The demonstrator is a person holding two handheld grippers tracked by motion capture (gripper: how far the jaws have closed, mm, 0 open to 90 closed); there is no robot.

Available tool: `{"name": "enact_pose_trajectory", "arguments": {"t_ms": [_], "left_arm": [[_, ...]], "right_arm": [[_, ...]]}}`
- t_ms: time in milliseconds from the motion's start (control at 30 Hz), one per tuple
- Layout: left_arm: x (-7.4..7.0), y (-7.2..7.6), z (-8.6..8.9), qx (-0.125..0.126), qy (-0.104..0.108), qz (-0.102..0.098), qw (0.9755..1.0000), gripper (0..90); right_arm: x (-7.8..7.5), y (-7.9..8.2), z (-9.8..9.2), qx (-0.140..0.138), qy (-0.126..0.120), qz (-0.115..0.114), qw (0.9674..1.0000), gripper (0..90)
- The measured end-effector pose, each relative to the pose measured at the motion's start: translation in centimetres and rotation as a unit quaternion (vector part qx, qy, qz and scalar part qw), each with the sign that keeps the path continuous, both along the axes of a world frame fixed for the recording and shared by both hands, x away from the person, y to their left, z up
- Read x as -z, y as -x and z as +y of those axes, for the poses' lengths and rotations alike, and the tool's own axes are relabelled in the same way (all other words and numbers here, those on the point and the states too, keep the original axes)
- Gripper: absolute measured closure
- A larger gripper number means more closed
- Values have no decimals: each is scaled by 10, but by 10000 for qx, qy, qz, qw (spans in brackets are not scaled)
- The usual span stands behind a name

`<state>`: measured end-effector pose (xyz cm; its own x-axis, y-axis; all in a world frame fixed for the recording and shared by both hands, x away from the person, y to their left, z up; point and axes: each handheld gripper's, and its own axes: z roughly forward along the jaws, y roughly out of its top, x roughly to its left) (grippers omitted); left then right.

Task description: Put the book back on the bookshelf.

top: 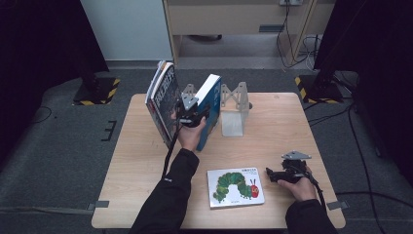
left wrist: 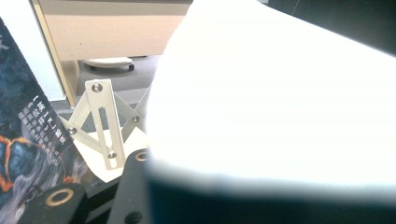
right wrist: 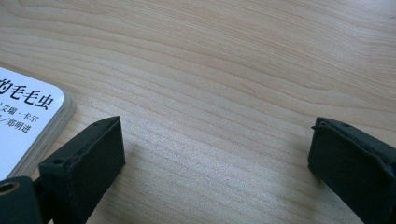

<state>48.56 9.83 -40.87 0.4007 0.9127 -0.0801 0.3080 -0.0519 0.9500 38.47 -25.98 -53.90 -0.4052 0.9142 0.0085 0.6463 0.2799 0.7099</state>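
The left tool (top: 194, 116) stands upright over the far half of the table (top: 146, 195), its jaws partly spread around the lower edge of a blue-covered book (top: 209, 109). In the left gripper view the book's white face (left wrist: 280, 93) sits just in front of the jaws and covers the right one, so whether the pads press on it cannot be told. The blue-covered book leans away from the tool toward a metal bookend (top: 234, 105), which stands just beyond it and appears past the book's edge in the left gripper view as a riveted lattice (left wrist: 105, 123). On the tool's other side, very near it, a dark illustrated book (top: 163, 100) stands tilted; its printed cover (left wrist: 28, 140) runs close beside the left jaw.

The right tool (top: 285, 174) lies low at the near right part of the table, held in the person's right hand (top: 302, 187). Its jaws are spread wide with bare wood between them, pinching nothing. Just off its left jaw lies a white picture book with a green caterpillar (top: 235, 187), flat on the table, its rounded corner (right wrist: 32, 126) close to the jaw but not touching it. This book lies well apart from the left tool, on the near side.
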Motion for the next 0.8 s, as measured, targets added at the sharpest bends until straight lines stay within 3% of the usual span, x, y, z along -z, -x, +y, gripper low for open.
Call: {"name": "enact_pose_trajectory", "arguments": {"t_ms": [367,600,667,733,800], "left_arm": [[6,7,1,73,132,-120,9998,566],[23,24,15,102,73,-92,9999,519],[26,30,16,144,46,-87,9998,533],[27,33,17,144,158,-58,9998,569],[28,34,15,46,110,-107,9999,585]], "right_arm": [[0,0,0,6,-5,-2,10000,40],[0,0,0,4,-2,-8,10000,40],[0,0,0,5,2,-13,10000,40],[0,1,0,9,5,-5,10000,40],[0,1,0,15,3,2,10000,40]]}}
